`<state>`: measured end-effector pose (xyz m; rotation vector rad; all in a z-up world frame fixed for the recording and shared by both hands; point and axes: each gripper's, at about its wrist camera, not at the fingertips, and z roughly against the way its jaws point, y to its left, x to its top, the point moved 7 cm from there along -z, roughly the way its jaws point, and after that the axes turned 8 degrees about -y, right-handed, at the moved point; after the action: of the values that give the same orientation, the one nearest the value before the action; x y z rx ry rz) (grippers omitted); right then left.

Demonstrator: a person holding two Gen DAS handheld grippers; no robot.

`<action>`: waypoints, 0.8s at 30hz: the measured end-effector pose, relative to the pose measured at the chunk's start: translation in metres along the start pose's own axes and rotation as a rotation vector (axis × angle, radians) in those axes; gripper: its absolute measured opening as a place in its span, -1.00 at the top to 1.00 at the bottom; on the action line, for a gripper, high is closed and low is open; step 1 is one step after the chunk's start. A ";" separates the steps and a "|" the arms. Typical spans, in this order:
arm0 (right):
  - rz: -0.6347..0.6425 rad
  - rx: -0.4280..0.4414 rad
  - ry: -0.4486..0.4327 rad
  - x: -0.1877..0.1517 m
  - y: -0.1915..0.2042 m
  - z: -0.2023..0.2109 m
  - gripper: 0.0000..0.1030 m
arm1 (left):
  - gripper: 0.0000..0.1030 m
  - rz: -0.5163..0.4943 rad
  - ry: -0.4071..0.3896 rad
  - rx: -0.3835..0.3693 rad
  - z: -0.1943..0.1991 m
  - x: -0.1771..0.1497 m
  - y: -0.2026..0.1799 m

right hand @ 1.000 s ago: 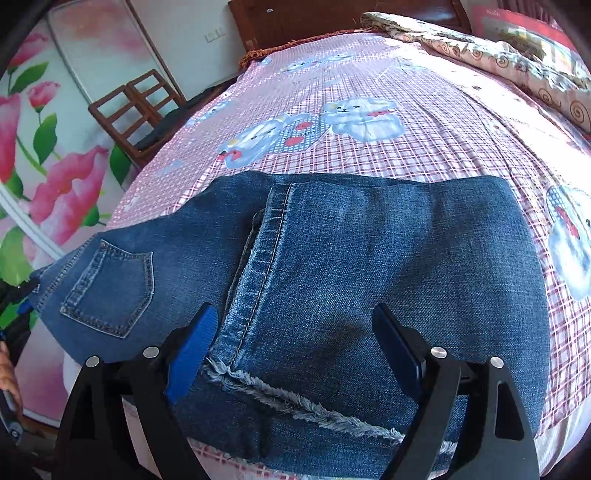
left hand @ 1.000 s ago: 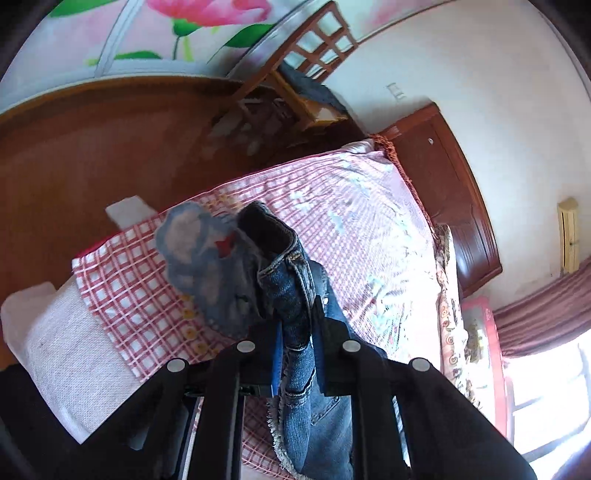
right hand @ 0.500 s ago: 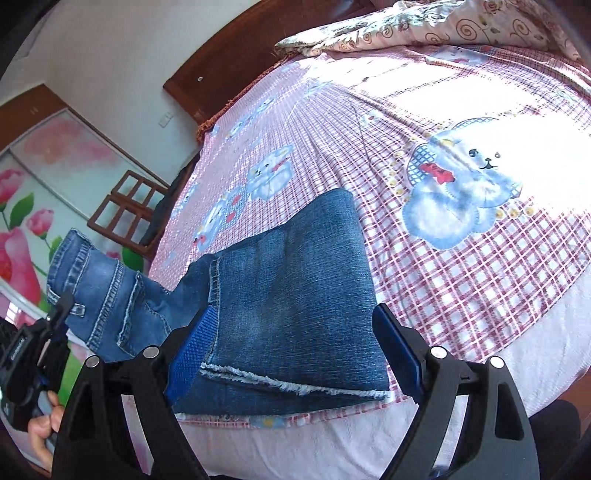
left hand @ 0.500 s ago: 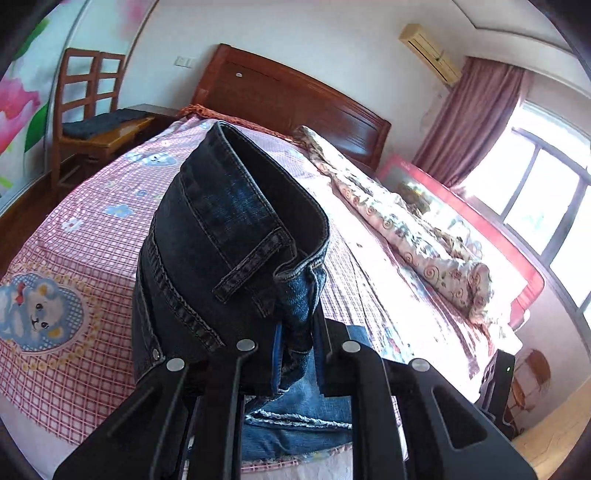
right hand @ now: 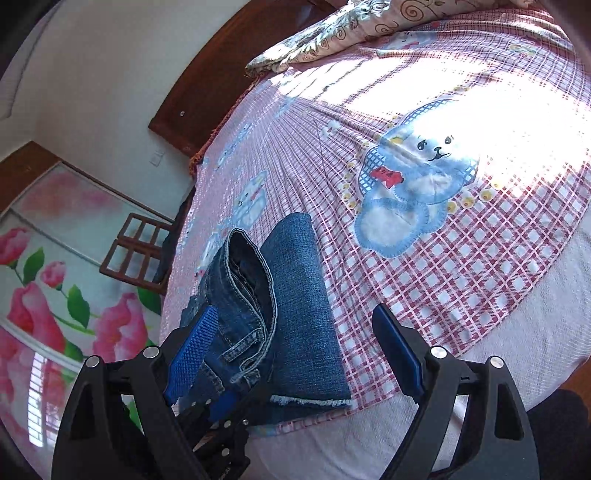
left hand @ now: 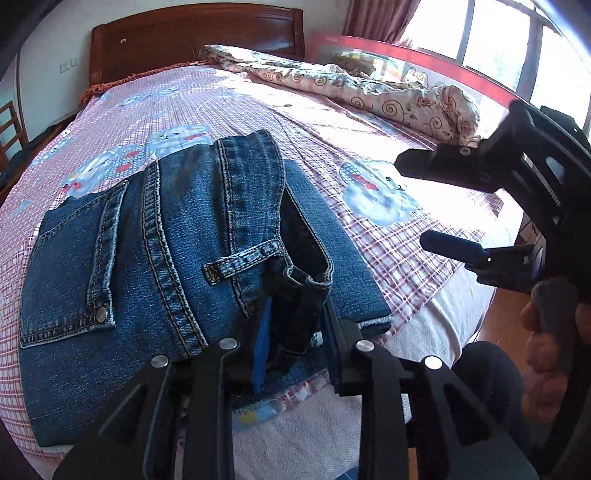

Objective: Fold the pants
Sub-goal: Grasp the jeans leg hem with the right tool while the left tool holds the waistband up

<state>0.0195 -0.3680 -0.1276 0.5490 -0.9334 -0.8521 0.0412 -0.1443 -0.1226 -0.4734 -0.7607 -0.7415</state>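
Bed: pink-and-white checked sheet with blue bear prints, white mattress edge nearest the tools; dark wooden headboard beyond; swirl-patterned quilt bunched far right of the left tool; floral wall panel and wooden chair left of the right tool

Pants: blue denim, folded on the bed directly ahead; stitched pocket, frayed hem

Left tool: clamped on the pants' waistband

Right tool: jaws spread wide, holding nothing
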 end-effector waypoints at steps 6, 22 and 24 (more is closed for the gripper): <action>-0.059 0.147 0.053 -0.005 0.025 -0.009 -0.65 | -0.84 0.165 -0.084 -0.087 0.073 0.003 0.019; -0.031 0.093 0.124 -0.010 0.054 -0.085 -0.65 | -0.94 1.235 -0.400 -0.398 0.106 -0.102 0.267; -0.038 0.075 0.144 -0.015 0.051 -0.095 -0.65 | -0.94 1.170 -0.385 -0.397 0.106 -0.098 0.261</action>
<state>0.1171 -0.3220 -0.1447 0.6857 -0.8280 -0.8038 0.1401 0.1346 -0.1604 -1.2922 -0.5456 0.3269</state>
